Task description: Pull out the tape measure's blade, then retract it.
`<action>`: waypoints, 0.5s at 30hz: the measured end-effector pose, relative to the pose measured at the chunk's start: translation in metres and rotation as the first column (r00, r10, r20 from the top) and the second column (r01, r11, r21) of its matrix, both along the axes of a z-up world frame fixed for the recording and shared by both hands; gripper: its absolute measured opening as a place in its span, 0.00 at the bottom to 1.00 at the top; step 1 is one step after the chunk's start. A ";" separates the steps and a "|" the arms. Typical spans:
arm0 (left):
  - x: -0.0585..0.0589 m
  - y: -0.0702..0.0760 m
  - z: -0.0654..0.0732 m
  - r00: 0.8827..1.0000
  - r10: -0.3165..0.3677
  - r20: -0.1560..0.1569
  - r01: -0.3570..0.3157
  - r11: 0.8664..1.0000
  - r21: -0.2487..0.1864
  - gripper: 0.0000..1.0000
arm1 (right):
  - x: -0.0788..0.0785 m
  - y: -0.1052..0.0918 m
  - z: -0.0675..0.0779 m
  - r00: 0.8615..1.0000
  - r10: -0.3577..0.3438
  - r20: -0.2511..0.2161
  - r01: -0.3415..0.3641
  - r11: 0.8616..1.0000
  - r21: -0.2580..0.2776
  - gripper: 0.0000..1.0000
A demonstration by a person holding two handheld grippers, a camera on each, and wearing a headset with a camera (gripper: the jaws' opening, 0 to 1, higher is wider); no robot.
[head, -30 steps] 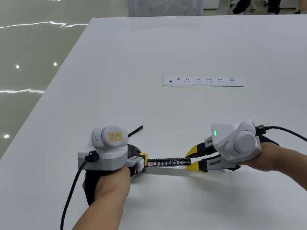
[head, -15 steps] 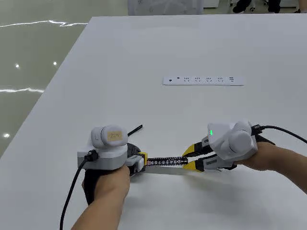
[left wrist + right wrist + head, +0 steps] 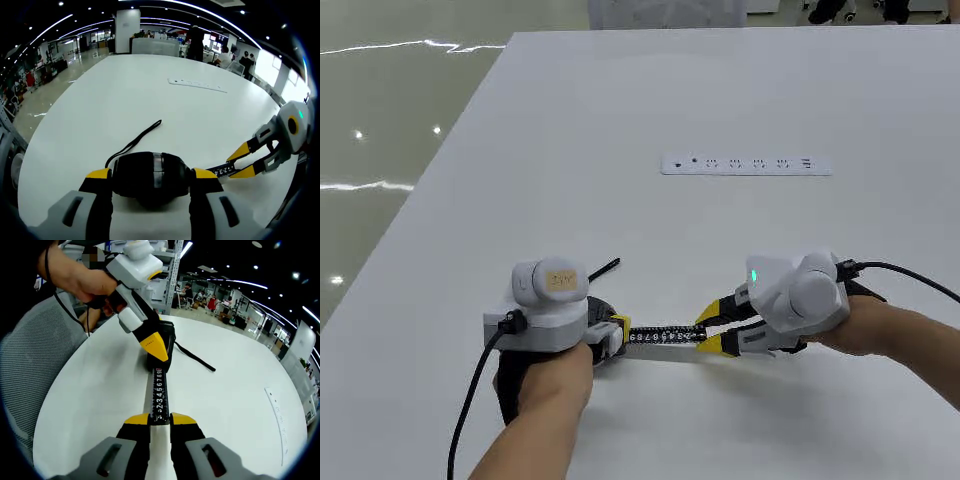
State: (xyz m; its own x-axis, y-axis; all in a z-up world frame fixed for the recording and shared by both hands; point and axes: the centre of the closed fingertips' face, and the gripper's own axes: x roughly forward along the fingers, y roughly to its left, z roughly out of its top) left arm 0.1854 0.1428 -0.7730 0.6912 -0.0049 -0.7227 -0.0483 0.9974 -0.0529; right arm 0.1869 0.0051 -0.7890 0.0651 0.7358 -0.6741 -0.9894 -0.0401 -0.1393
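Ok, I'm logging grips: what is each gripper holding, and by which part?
Left gripper clamps the tape measure case by its sides; right gripper pinches the blade at its free end.

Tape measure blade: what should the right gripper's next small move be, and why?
Probably ease the right gripper nearer the case: it's shut on the blade, the left gripper clamps the case, and the exposed length has shortened since a second ago.
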 end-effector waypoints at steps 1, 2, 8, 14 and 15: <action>0.000 0.000 0.000 1.000 0.000 0.000 0.000 1.000 0.001 0.58 | -0.001 0.001 0.001 1.000 0.000 -0.001 0.000 1.000 0.000 0.14; 0.000 0.000 0.000 1.000 -0.001 0.000 0.001 1.000 0.001 0.58 | 0.000 0.002 -0.001 1.000 0.000 -0.001 0.000 1.000 0.000 0.14; 0.000 0.000 0.000 1.000 -0.002 0.000 0.002 1.000 0.002 0.58 | 0.000 0.006 -0.003 1.000 0.004 -0.001 -0.004 1.000 0.001 0.14; -0.001 0.000 0.001 1.000 -0.001 0.001 0.001 1.000 0.002 0.58 | -0.001 0.011 -0.003 1.000 0.007 0.004 -0.007 1.000 0.001 0.14; -0.001 0.000 0.001 1.000 -0.001 0.001 0.001 1.000 0.002 0.58 | 0.000 0.011 -0.004 1.000 0.008 0.005 -0.008 1.000 0.001 0.14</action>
